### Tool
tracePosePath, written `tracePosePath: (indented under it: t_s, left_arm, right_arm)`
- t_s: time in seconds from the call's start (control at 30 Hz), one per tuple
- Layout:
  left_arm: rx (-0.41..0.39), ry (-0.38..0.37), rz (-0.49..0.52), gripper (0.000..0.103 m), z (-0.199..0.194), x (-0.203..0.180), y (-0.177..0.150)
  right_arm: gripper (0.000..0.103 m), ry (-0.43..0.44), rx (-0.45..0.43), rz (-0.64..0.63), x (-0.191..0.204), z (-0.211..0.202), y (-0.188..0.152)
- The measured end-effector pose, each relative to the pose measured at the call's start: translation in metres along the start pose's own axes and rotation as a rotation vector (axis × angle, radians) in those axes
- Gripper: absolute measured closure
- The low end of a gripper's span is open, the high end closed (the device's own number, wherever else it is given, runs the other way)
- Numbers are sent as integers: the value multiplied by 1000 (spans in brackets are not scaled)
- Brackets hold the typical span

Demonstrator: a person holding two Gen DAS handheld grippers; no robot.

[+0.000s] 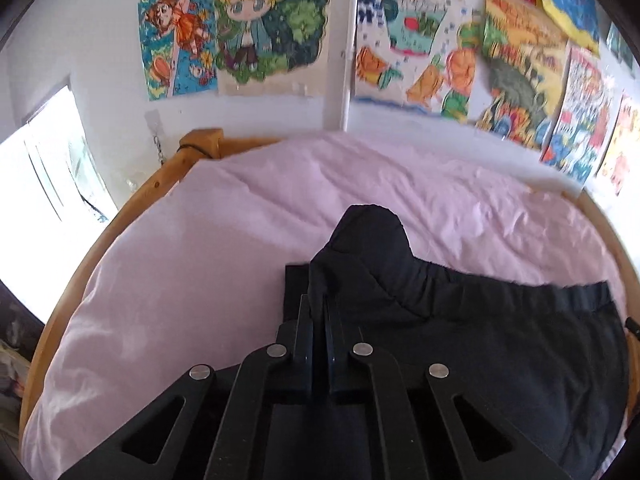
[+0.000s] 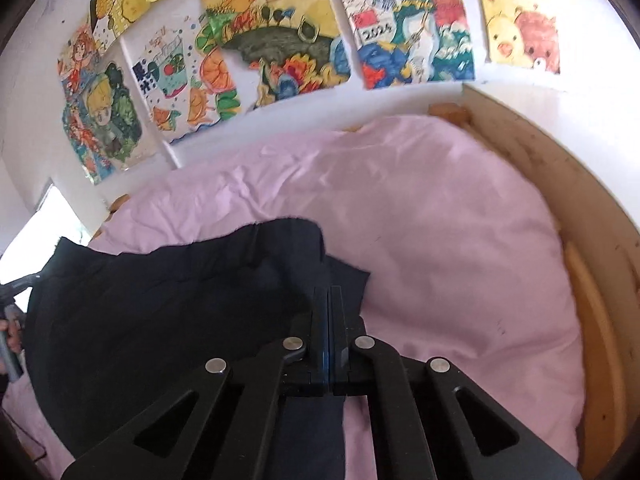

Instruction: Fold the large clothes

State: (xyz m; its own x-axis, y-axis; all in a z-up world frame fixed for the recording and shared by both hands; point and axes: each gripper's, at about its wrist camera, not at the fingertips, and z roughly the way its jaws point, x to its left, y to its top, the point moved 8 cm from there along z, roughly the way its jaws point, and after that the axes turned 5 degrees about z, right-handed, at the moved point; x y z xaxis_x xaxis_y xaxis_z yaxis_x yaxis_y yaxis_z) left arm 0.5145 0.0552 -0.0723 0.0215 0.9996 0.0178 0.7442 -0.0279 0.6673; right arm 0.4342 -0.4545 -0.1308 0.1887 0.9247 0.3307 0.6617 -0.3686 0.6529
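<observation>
Left gripper (image 1: 318, 308) and right gripper (image 2: 328, 300) were each clamped on opposite corners of the dark garment (image 1: 480, 340), which lay across the pink bedding (image 1: 200, 240), waistband spanning between them.

text: "2024" | on: wall drawing (image 2: 408, 28) | other lettering: unreadable

The left gripper (image 1: 318, 308) is matte black plastic: two flat fingers with dark blue pads on their inner faces, driven by angled link bars. Four round silver pins cap the joints, and the outer bars have triangular cut-outs. The right gripper (image 2: 328, 300) has the same build, black with blue pads, four silver pins and triangular cut-outs.
</observation>
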Motion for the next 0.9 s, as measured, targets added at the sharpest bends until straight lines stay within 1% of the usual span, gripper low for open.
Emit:
tracePosePath:
  t_s: [0.1, 0.13, 0.2, 0.23, 0.27, 0.3, 0.33, 0.4, 0.43, 0.47, 0.5, 0.6, 0.67, 0.7, 0.77, 0.83, 0.9]
  left_arm:
    - [24, 9, -4, 98, 8, 2, -7]
    - [27, 10, -7, 98, 10, 3, -7]
    - [21, 12, -10, 97, 9, 3, -7]
    - [5, 14, -15, 98, 7, 3, -6]
    - [-24, 16, -24, 98, 2, 3, -4]
    - [-50, 17, -30, 98, -3, 3, -1]
    - [-70, 19, -36, 98, -7, 2, 2]
    - [-99, 16, -51, 98, -14, 2, 9]
    - [-95, 15, -50, 98, -14, 1, 10]
    - [-90, 21, -50, 98, -13, 1, 10]
    - [-88, 24, -50, 98, -11, 1, 9]
    - [-91, 28, -51, 98, -10, 2, 7]
    - [-107, 26, -65, 98, -14, 4, 9]
    - [-122, 30, -71, 98, -18, 4, 11]
    - [-145, 33, -75, 99, -25, 6, 17]
    - [-159, 32, -81, 99, -31, 7, 22]
    - [-143, -3, -100, 99, -32, 6, 23]
  right_arm:
    - [102, 32, 44, 36, -1, 7, -8]
    - [100, 38, 53, 48, -2, 8, -8]
    - [91, 49, 59, 61, -1, 11, -10]
    - [77, 53, 58, 70, -2, 11, -9]
    - [58, 58, 55, 77, -1, 12, -10]
    - [52, 75, 44, 87, 1, 11, -9]
    - [49, 93, 28, 87, 4, 8, -7]
    - [49, 102, 11, 40, 18, 2, -4]
    - [49, 111, 6, 2, 27, -1, -3]
    - [49, 126, 3, -43, 38, -5, -3]
    - [49, 158, 7, -115, 57, -10, -6]
    - [49, 246, 61, -261, 103, -20, -19]
    - [49, 277, 93, -399, 136, -26, -35]
    - [49, 282, 94, -445, 146, -30, -38]
    - [49, 262, 77, -530, 165, -29, -43]
    - [49, 231, 87, -528, 173, -20, -42]
    - [49, 190, 108, -501, 177, -4, -39]
